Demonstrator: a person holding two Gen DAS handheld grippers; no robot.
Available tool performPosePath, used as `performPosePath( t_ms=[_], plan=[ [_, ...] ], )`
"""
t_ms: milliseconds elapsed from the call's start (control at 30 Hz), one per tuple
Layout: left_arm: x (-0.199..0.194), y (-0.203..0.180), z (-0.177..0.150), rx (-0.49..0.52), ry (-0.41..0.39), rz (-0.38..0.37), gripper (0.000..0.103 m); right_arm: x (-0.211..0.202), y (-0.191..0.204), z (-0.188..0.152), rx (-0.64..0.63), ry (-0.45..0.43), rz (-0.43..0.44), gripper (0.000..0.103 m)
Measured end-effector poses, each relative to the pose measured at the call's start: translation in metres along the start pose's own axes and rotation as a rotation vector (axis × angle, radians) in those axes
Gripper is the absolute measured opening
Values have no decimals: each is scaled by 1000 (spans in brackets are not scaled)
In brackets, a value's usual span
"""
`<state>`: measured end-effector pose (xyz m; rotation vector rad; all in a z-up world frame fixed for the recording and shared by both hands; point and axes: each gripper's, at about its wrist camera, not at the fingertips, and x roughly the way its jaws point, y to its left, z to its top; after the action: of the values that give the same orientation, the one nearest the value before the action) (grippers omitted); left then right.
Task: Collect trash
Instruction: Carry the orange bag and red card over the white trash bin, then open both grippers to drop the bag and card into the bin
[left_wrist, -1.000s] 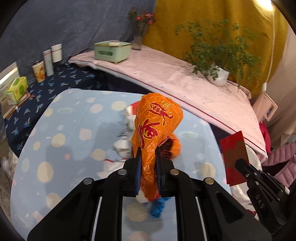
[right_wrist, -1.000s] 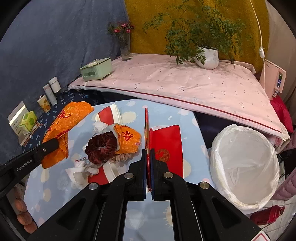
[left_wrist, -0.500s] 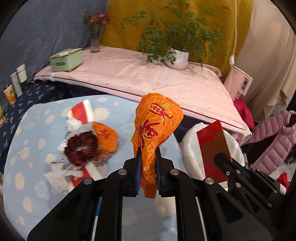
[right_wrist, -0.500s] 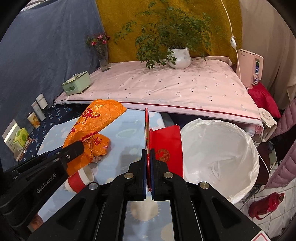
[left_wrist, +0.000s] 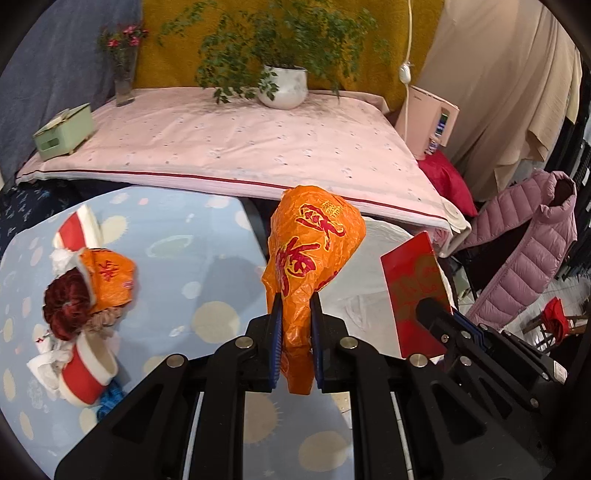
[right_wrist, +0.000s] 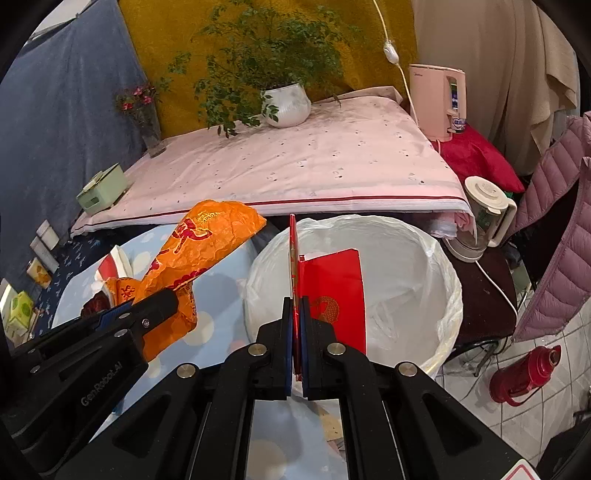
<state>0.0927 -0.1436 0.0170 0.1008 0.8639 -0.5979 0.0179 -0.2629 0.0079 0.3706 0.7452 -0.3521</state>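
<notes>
While both claws are loaded, handling looks easy. Left claw (left_wrist: 295, 332) is clamped on the crinkled orange plastic wrapper w/ red characters (left_wrist: 314, 254): light, soft, probably slippery, so the bunched lower end it's pinched at is the right spot. Right claw (right_wrist: 295, 332) is clamped on the flat red paper envelope (right_wrist: 336, 295): thin, fairly stiff, held by its bottom edge, over the white-lined trash bin (right_wrist: 447, 266). Wrapper hangs near the bin, at the blue spotted desk (left_wrist: 207, 258) edge. More scraps, incl. a red-and-white paper cup (left_wrist: 85, 373), sit on the desk.
</notes>
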Motion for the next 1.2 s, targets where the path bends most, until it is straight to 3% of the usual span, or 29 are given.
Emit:
performPosePath(
  t_ms=[367, 567, 633, 700, 733, 933, 1200],
  plan=[
    [34, -27, 12, 52, 23, -72, 14, 20, -37, 11, 61, 14, -40, 3],
    [43, -29, 15, 56, 23, -69, 17, 26, -44, 19, 79, 9, -46, 3],
    [45, -29, 15, 56, 23, -70, 24, 29, -45, 21, 82, 6, -45, 4],
    [46, -28, 16, 48, 16, -53, 55, 32, -44, 23, 84, 10, -41, 9],
    [45, -27, 16, 45, 7, -40, 61, 33, -44, 24, 88, 7, -44, 10],
    [45, -17, 17, 30, 8, -11, 64, 32, -43, 25, 103, -4, -55, 31],
    [34, -3, 11, 7, 1, 28, 65, 22, -31, 23, 83, -15, -52, 40]
  ],
)
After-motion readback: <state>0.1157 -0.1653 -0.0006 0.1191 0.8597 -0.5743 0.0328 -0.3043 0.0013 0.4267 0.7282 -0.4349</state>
